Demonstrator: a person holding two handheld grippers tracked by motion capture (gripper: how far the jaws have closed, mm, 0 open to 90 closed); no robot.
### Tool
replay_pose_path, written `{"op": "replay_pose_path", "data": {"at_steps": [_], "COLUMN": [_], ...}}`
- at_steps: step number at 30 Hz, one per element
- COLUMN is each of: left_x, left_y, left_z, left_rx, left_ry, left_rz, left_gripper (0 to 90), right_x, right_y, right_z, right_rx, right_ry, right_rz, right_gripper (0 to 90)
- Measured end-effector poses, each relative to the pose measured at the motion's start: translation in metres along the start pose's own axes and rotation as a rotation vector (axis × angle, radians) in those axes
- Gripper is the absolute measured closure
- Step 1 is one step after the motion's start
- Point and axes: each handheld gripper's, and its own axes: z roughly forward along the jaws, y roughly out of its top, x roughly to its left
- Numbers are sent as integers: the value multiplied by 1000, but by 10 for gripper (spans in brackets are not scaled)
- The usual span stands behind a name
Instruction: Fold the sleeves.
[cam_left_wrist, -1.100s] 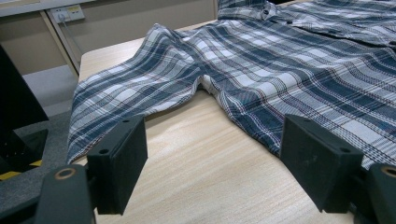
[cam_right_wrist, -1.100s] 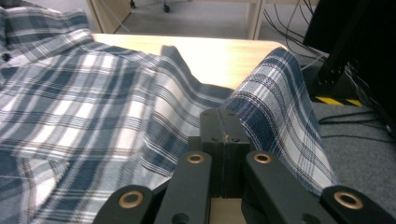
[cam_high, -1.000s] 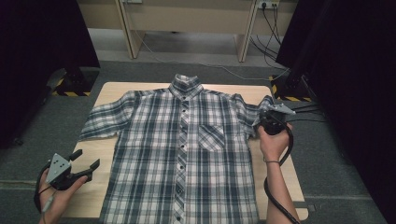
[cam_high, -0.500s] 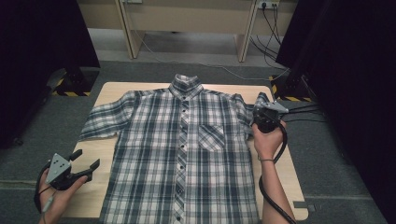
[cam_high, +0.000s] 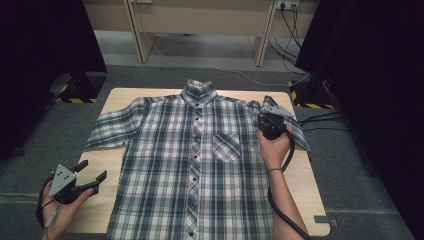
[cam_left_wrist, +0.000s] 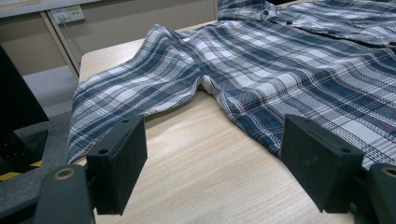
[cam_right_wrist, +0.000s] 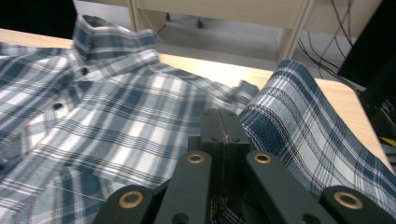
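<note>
A blue and white plaid short-sleeved shirt (cam_high: 200, 165) (cam_left_wrist: 289, 70) (cam_right_wrist: 116, 116) lies buttoned and face up on the wooden table (cam_high: 305, 185). My right gripper (cam_high: 270, 120) (cam_right_wrist: 225, 116) is shut on the shirt's right-hand sleeve (cam_high: 298, 134) (cam_right_wrist: 303, 135). It holds that sleeve's cloth raised over the shoulder, beside the chest pocket (cam_high: 226, 146). My left gripper (cam_high: 92, 172) (cam_left_wrist: 215, 154) hangs open at the table's front left corner, short of the shirt's side hem, with nothing between its jaws. The other sleeve (cam_high: 112, 129) (cam_left_wrist: 126, 93) lies flat.
Bare wood (cam_left_wrist: 201, 172) runs between the left gripper and the shirt. A pale desk frame (cam_high: 200, 20) and floor cables (cam_high: 320, 120) lie beyond the table. Dark curtains (cam_high: 380, 75) flank both sides. Yellow-black striped bases (cam_high: 80, 99) stand at the far corners.
My right gripper has moved left, from the table's right edge in over the shirt's shoulder, drawing the sleeve with it. The left gripper has stayed put.
</note>
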Motion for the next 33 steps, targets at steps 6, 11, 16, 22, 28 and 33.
{"op": "replay_pose_path", "data": {"at_steps": [6, 11, 16, 22, 28, 33], "left_x": [0, 0, 0, 0, 0, 0], "left_y": [0, 0, 0, 0, 0, 0], "left_z": [0, 0, 0, 0, -1, 0], "left_rx": [0, -1, -3, -3, -7, -5], "left_ry": [-1, -2, -3, -3, -4, -4], "left_rz": [0, 0, -1, 0, 2, 2], "left_gripper": [221, 219, 218, 218, 218, 218], "right_x": [19, 37, 55, 74, 72, 43], "right_y": [5, 8, 7, 8, 3, 1], "right_z": [7, 13, 19, 23, 26, 24], "right_rx": [-2, -1, 2, 11, 20, 60], "right_ry": [32, 64, 100, 148, 137, 50], "right_rz": [-38, -70, -102, -151, -138, -39], "right_gripper": [900, 900, 900, 900, 890, 637]}}
